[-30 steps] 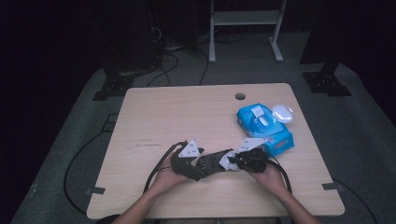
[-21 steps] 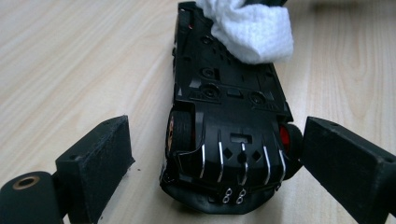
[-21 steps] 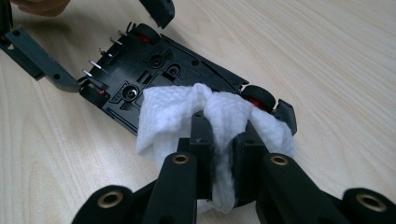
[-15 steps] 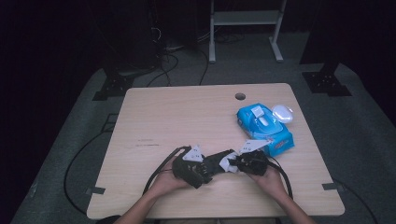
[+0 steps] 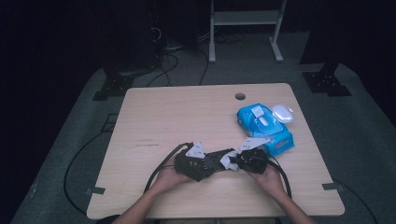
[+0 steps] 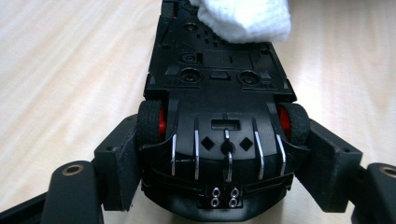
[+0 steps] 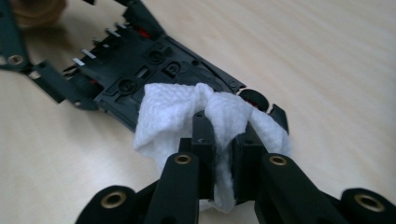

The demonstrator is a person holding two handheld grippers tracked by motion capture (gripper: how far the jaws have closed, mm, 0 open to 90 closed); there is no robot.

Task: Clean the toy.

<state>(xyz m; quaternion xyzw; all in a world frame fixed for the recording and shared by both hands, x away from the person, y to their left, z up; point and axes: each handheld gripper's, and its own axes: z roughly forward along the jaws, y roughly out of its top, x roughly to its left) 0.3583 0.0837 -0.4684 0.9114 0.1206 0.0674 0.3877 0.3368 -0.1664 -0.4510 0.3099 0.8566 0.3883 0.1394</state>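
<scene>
Left gripper view: toy car (image 6: 219,135) upside down, black plastic underside up, rear end caught between the jaws of the left gripper (image 6: 219,154), pads against the ribbed rubber tyres on red hubs; jaws just closing in on it, now clamped on the car. Right gripper view: right gripper (image 7: 224,140) pinched tight on a bunched white wipe (image 7: 187,116), soft and dimpled, pressed on the car's flat underside near the front wheels. High view: car (image 5: 212,161) near the front edge of the table (image 5: 177,116), between both hands, with the blue wipe pack (image 5: 264,126) beyond and to the right (glossy, with a white oval lid (image 5: 282,113) just past it). Best done with short strokes along the underside, light pressure, wipe kept folded so no jaw scrapes plastic. Worth holding the car steady by the tyres, since hard smooth plastic slips on pale wood grain; screw recesses and chrome ribs likely to snag fibres.
</scene>
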